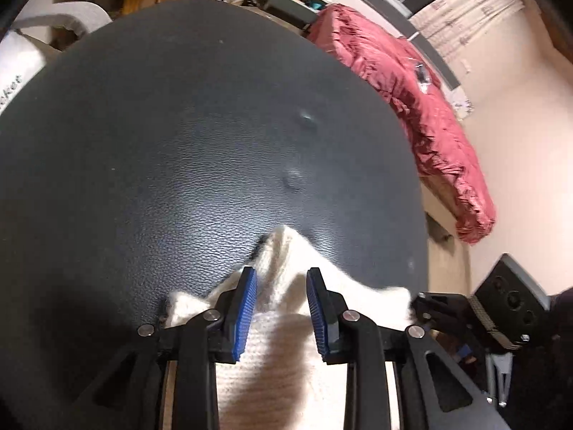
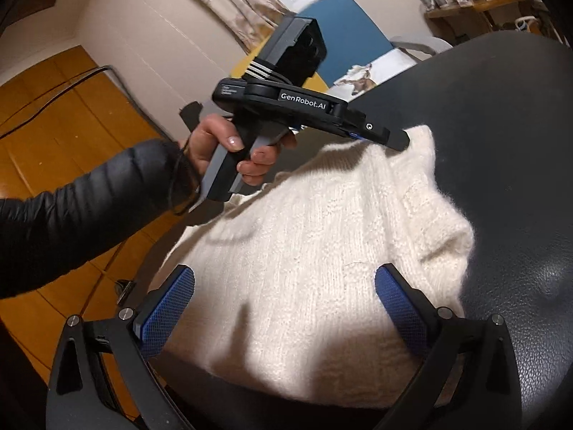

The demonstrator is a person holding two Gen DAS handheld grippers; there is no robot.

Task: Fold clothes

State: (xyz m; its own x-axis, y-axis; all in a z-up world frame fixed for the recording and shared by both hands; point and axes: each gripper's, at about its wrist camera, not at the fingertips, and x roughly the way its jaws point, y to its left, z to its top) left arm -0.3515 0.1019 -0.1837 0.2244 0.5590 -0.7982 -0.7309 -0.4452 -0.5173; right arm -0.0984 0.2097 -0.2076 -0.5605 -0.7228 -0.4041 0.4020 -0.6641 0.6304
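Nearest the camera: the left gripper (image 1: 281, 308), its blue-padded fingers (image 1: 247, 311) partly parted, hovering over a raised peak of cream knit. No pad presses the cloth.
Sweater (image 2: 304, 251): a fluffy cream knit sweater, bunched and partly folded, lying on a dark leather-textured table (image 1: 179, 125). Its near side reaches the table edge closest to the person.
Right gripper (image 2: 284, 304): jaws spread wide above the sweater's broad middle, holding nothing.
Left hand (image 2: 229, 147): seen from the right wrist view, gripping the tool's handle, dark puffy sleeve (image 2: 89, 200) behind.
Surroundings: a red quilt (image 1: 412, 100) on a bed beyond the table, and a wooden floor (image 2: 53, 107).
Risk: with neither gripper holding, the loose fold may slump open. The thick, fuzzy knit could also snag on the ridged pads, or a grip could catch only the top layer, dragging the fold crooked.
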